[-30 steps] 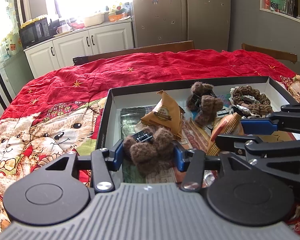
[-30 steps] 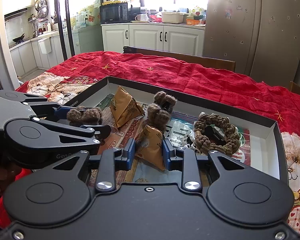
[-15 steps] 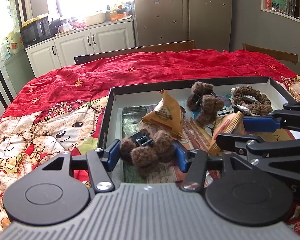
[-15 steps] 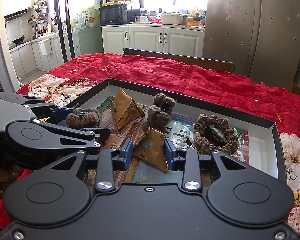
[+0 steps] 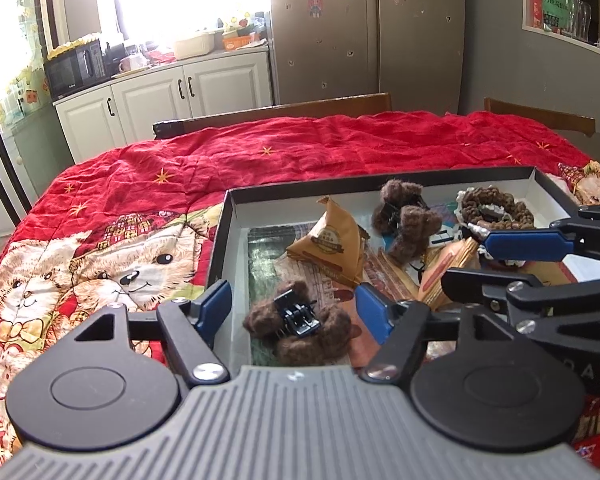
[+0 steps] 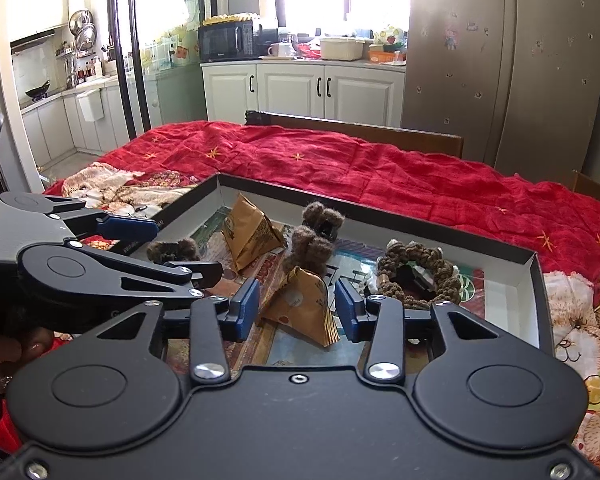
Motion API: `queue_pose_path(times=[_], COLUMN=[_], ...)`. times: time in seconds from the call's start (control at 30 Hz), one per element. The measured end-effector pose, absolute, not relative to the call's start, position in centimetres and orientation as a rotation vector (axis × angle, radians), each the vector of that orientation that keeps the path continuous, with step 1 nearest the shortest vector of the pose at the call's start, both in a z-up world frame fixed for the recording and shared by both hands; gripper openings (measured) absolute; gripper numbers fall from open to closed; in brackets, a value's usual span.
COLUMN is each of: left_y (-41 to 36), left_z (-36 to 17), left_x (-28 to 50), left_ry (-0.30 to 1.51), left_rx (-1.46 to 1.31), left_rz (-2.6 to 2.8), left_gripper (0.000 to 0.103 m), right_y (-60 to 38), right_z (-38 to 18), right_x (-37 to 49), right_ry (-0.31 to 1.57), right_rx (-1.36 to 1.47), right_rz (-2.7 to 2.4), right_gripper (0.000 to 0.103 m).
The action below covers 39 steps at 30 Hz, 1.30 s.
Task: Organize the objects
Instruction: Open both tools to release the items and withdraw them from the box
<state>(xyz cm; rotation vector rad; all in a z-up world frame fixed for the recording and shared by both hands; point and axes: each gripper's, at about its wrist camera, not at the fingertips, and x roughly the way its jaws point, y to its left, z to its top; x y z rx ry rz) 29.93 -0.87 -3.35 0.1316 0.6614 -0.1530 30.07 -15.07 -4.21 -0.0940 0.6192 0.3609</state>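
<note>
Hovering inside the box (image 5: 220,240), the left gripper (image 5: 292,308) and right gripper (image 6: 296,308) gaped around a fuzzy clip (image 5: 300,330) and a snack packet (image 6: 304,304), apparently releasing; withdrawing upward seemed next.

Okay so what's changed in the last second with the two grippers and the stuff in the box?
Both opened. The left gripper let go of the fuzzy brown hair clip, which now lies in the box. The right gripper released the tan triangular packet. Other items stayed put.
</note>
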Motion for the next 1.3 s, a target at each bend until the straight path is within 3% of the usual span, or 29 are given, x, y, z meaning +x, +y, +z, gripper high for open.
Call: queue_pose_path(times=[1.3], left_y=[-0.1], left_z=[3.0], left_x=[21.3], left_ry=[0.566], left_rx=[0.138], left_rz=[-0.220], left_gripper=[0.082], right_y=[-18.6], right_z=[4.4], right_x=[18.2], right_ry=[0.467], right_rx=[-0.159], right_rz=[0.375], right_gripper=[0.040])
